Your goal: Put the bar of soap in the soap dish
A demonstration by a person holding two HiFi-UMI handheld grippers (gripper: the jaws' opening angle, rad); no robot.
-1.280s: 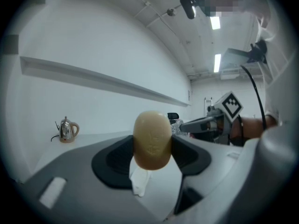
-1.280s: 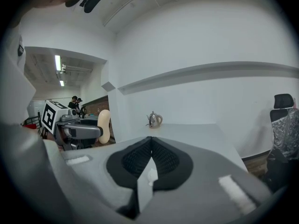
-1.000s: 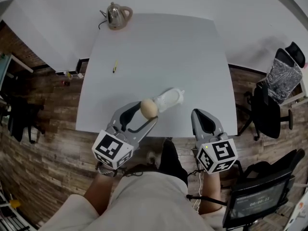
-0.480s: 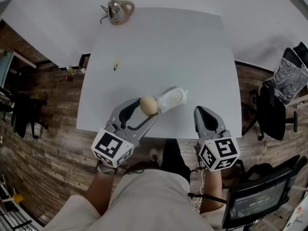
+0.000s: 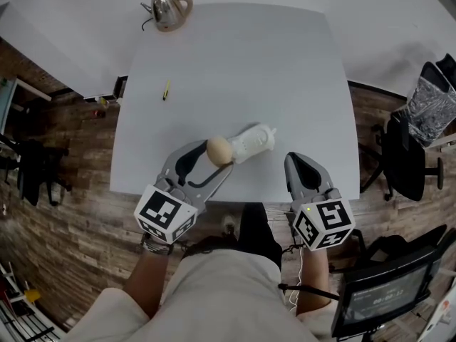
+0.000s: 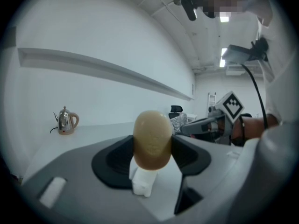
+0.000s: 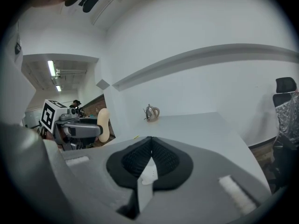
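Observation:
My left gripper (image 5: pixel 216 157) is shut on the tan oval bar of soap (image 5: pixel 219 149), held upright above the near part of the white table (image 5: pixel 235 70). The white soap dish (image 5: pixel 254 142) lies just right of the soap, close to it. In the left gripper view the soap (image 6: pixel 152 139) stands between the black pads (image 6: pixel 189 153), with the dish (image 6: pixel 142 182) showing below it. My right gripper (image 5: pixel 300 162) hovers at the table's near edge, right of the dish, jaws shut and empty. The right gripper view shows its pads (image 7: pixel 135 161) meeting and the soap (image 7: pixel 103 124) off to the left.
A metal kettle (image 5: pixel 168 9) stands at the far left corner of the table, and a yellow pen (image 5: pixel 166 91) lies near the left edge. Black office chairs (image 5: pixel 417 141) stand on the wooden floor to the right.
Both grippers have drifted a little and sunk slightly. The soap stays gripped just left of the dish, and the right gripper stays shut.

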